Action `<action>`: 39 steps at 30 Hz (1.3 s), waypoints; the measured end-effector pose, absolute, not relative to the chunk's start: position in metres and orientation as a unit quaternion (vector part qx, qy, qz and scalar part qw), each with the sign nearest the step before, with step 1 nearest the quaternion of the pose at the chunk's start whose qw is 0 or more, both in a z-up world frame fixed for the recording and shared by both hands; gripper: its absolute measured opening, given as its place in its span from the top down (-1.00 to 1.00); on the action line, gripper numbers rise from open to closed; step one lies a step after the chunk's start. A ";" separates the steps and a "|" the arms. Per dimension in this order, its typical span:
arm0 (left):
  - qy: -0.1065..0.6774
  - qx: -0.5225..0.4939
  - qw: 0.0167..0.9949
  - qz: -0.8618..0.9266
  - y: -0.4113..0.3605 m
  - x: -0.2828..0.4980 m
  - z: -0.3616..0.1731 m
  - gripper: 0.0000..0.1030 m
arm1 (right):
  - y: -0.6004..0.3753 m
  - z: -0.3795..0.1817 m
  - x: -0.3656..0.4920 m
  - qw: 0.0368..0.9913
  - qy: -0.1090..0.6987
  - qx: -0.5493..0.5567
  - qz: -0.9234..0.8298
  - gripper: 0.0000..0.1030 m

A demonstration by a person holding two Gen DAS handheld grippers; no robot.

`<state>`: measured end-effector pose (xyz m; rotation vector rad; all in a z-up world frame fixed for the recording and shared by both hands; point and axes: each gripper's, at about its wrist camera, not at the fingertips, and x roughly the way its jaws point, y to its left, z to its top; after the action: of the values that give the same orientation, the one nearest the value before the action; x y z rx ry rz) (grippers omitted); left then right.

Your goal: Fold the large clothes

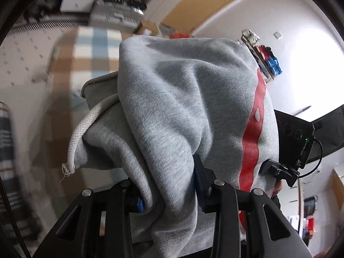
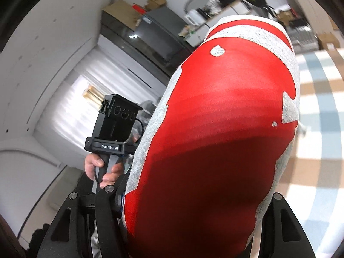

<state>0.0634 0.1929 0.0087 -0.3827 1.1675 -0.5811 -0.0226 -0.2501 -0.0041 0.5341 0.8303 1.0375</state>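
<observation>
A grey sweatshirt with a red print fills both views and hangs lifted in the air. My left gripper is shut on a bunch of its grey fabric; a white ribbed hem droops at the left. My right gripper is hidden under the sweatshirt's red print, which drapes over both fingers; only the finger bases show. The other hand-held gripper shows in the right wrist view at left, held by a hand. It also shows in the left wrist view at right.
A checked blue, brown and white surface lies below, also seen in the right wrist view. Shelves with boxes and clutter stand at the back. A dark cabinet and white walls surround.
</observation>
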 end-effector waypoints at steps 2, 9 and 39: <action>0.527 -0.171 0.794 -0.249 0.212 0.057 0.037 0.42 | -0.230 0.020 -0.022 0.754 0.362 0.240 0.492 -0.21; 0.506 -0.153 0.838 -0.137 0.295 0.031 0.119 0.42 | -0.125 0.088 -0.004 0.730 0.321 0.224 0.560 -0.21; 0.453 -0.258 0.850 0.078 0.539 -0.046 -0.037 0.37 | 0.105 -0.047 -0.004 0.771 0.416 -0.043 0.480 -0.93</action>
<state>-0.0461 0.5388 -0.0365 -0.5437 0.9533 0.1641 -0.0039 0.1050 -0.0474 -0.0936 0.9020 1.0410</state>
